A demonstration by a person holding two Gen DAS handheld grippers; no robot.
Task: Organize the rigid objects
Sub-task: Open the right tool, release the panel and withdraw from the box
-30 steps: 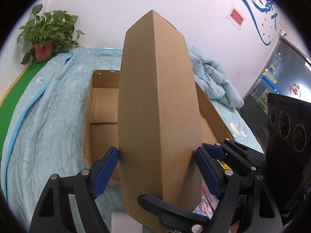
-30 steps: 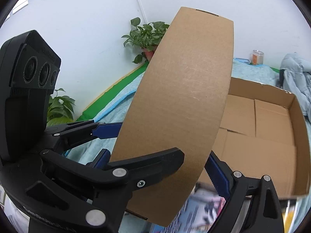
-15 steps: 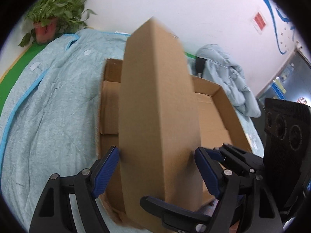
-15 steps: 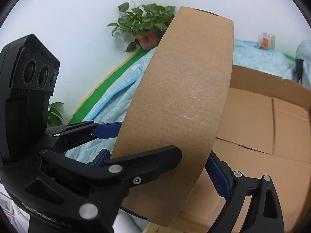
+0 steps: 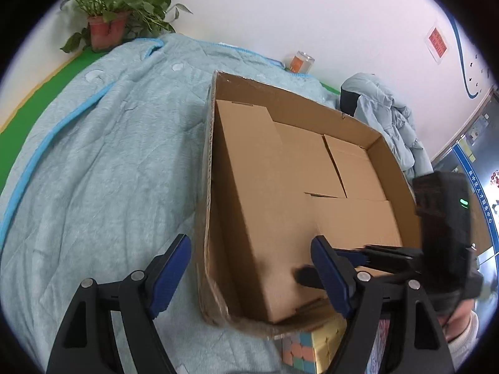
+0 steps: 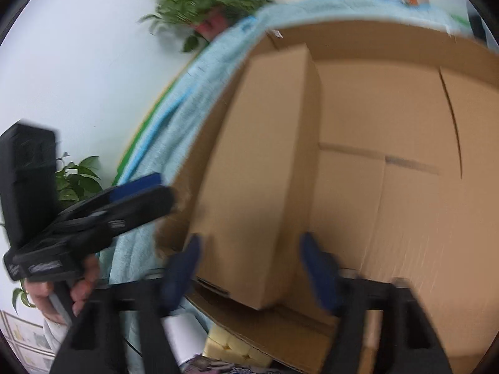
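A long plain cardboard box lies inside the big open carton, flat along its left wall. My left gripper hovers over the carton's near corner, jaws slowly closing. The carton wall and the box's near end sit between its blue pads, untouched. In the blurred right wrist view the same box has its near end between the fingers of my right gripper. Those jaws are closing, and a gap still shows beside the right pad. The left gripper appears there at the left, held in a hand.
The carton rests on a light blue quilt on a bed. A pastel puzzle cube and a yellow block lie just under the carton's near edge. Beyond stand a potted plant, a jar and a bundled jacket.
The long box, held upright between both grippers before, has come down into the carton and lies flat. Both grippers have sunk towards the carton and their pads have come off the box.
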